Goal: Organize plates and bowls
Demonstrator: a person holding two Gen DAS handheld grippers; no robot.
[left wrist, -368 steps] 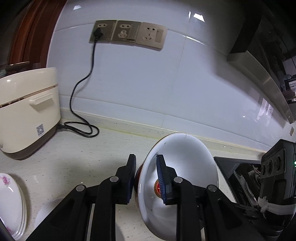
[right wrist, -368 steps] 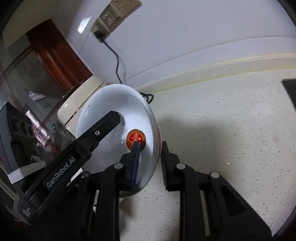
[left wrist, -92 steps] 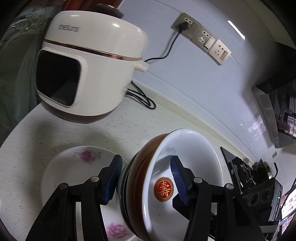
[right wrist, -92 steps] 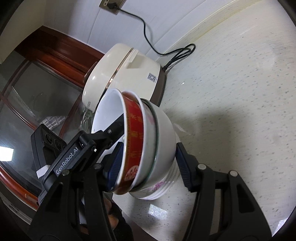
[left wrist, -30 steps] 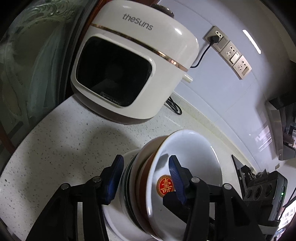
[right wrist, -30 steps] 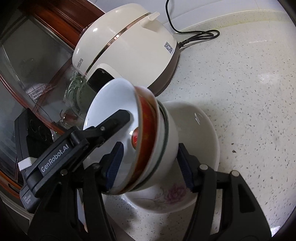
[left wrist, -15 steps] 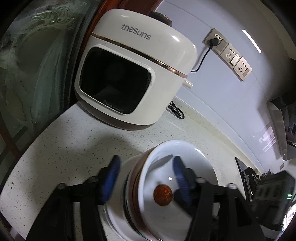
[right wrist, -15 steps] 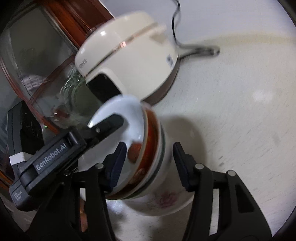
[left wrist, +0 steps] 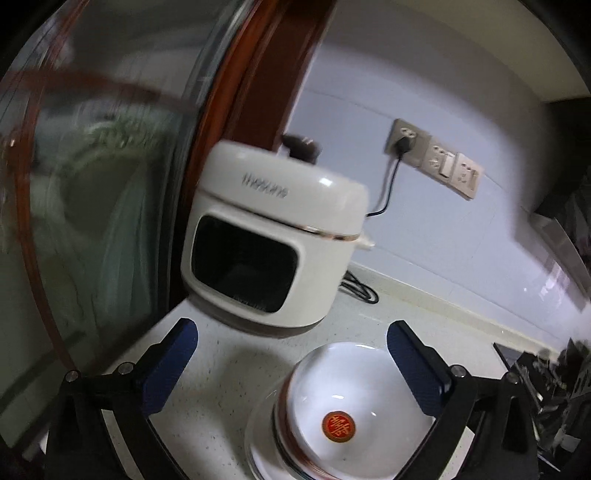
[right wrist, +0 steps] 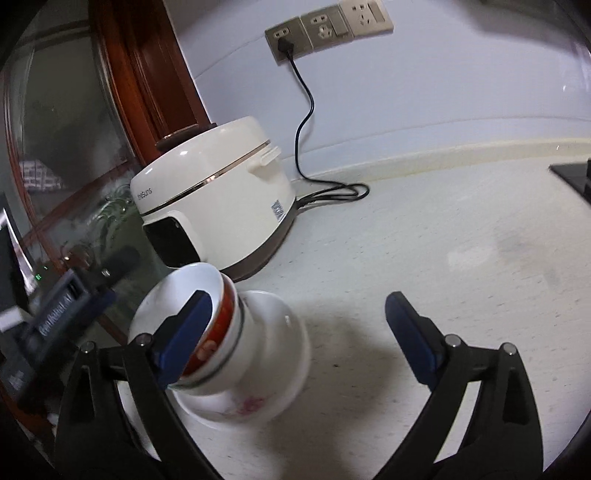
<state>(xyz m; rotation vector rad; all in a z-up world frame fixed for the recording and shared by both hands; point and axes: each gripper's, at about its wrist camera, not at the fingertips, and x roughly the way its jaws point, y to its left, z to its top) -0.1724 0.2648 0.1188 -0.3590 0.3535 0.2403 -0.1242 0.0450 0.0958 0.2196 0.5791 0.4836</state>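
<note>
A stack of nested bowls [left wrist: 343, 413] rests on the flowered plates [right wrist: 258, 406] on the counter; the top bowl is white inside with a red emblem [left wrist: 339, 425] and has a red outer band [right wrist: 221, 317]. My left gripper [left wrist: 291, 354] is open, its blue pads wide apart above and behind the stack, touching nothing. My right gripper [right wrist: 299, 332] is open too, its left pad in front of the bowl rims, its right pad over bare counter. The left gripper's body shows blurred at the left of the right wrist view.
A white rice cooker [left wrist: 273, 251] stands just behind the stack, plugged into wall sockets [right wrist: 325, 26] by a black cord [right wrist: 332, 192]. A wood-framed glass door [left wrist: 110, 184] is on the left. The speckled counter [right wrist: 461, 258] stretches right to a black hob edge [right wrist: 572, 177].
Both grippers have opened wide and let go of the bowl stack, which now rests on the plates. Both have pulled back and up from it.
</note>
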